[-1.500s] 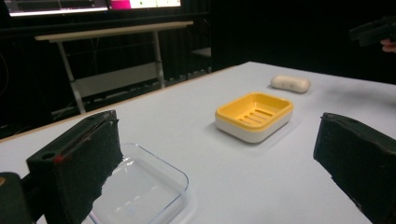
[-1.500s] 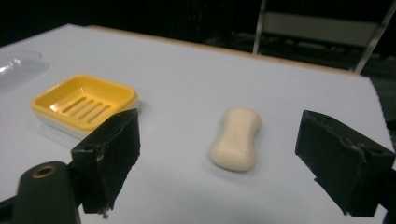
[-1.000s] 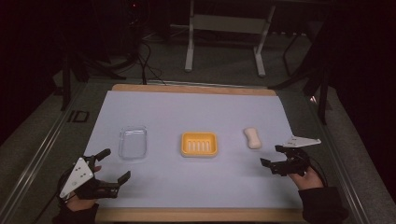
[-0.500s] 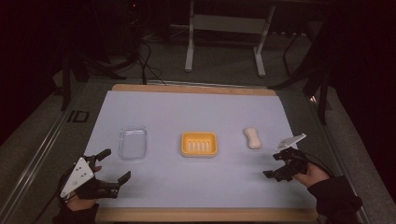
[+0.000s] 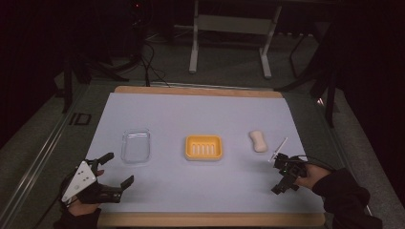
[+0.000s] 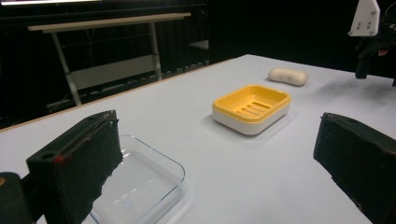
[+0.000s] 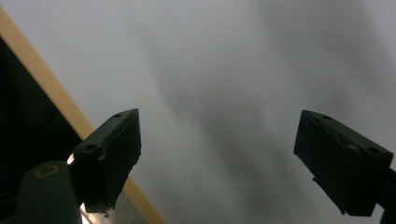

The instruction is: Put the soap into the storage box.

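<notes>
A yellow soap dish (image 5: 204, 147) (image 6: 252, 107) sits at the middle of the white table top. A pale bar of soap (image 5: 258, 141) (image 6: 288, 76) lies to its right, and an empty clear glass dish (image 5: 135, 146) (image 6: 140, 182) to its left. My left gripper (image 5: 119, 168) (image 6: 217, 172) rests open near the front left corner, aimed across the table past the glass dish, with nothing between its fingers. My right gripper (image 5: 276, 175) (image 7: 219, 158) hovers open at the front right, a little nearer than the soap, tilted down at bare table top.
The white mat (image 5: 200, 114) lies on a wooden board whose edge (image 7: 46, 84) runs past the right gripper's left jaw. Dark floor, cables and a table frame (image 5: 229, 28) lie beyond the far edge. The right gripper's grey plate (image 6: 365, 18) shows in the left gripper view.
My right gripper has shifted slightly toward the near edge and rolled, so its grey plate now stands edge-on. The left gripper and the three objects have not moved.
</notes>
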Demonstrator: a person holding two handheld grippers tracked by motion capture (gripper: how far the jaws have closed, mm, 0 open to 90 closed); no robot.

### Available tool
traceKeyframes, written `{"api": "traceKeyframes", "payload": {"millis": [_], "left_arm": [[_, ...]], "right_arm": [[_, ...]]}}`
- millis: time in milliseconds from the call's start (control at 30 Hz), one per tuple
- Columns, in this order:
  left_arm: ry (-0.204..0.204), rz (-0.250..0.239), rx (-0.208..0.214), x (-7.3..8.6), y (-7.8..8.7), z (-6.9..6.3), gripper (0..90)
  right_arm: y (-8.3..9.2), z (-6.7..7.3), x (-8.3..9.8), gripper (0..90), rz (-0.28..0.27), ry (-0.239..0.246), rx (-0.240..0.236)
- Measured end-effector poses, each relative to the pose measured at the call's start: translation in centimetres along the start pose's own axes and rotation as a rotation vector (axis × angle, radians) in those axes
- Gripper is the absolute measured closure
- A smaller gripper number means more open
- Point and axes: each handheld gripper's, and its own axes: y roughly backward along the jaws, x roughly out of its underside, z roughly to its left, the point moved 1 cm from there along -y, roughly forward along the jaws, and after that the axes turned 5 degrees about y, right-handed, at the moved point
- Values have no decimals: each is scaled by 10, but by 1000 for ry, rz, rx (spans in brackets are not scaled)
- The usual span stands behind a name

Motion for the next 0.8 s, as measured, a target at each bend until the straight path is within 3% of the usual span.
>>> {"api": "traceKeyframes", "payload": {"millis": [100, 233, 267, 300, 367, 400, 467, 567, 667, 700, 767, 800], "left_arm": [[2, 1, 2, 0, 0, 0, 11], [1, 2, 2, 0, 0, 0, 11], [-2, 4, 3, 0, 0, 0, 12], [-2, 5, 2, 0, 0, 0, 11], [0, 4, 3, 0, 0, 0, 11], [1, 1, 4, 0, 0, 0, 11], [1, 0, 4, 0, 0, 0, 12], [3, 2, 3, 0, 0, 0, 12], [3, 3, 4, 0, 0, 0, 11], [4, 3, 4, 0, 0, 0, 12], [4, 3, 5, 0, 0, 0, 12], [4, 3, 4, 0, 0, 0, 11]], "right_arm": [[-2, 2, -4, 149, 62, -9, -22], [-4, 2, -9, 124, 130, -38, 40], [-5, 1, -9, 135, 155, -72, 25], [-6, -1, -9, 128, 189, -166, -37], [-9, -11, -8, 126, 243, -298, -144], [-10, -12, -7, 125, 265, -323, -146], [-11, -13, -8, 124, 280, -310, -120], [-8, -14, -14, 126, 228, -330, -76], [-2, -20, -20, 147, 185, -403, -28], [0, -22, -23, 147, 179, -450, -11], [2, -25, -27, 146, 165, -463, 17], [3, -26, -29, 139, 151, -476, 7]]}}
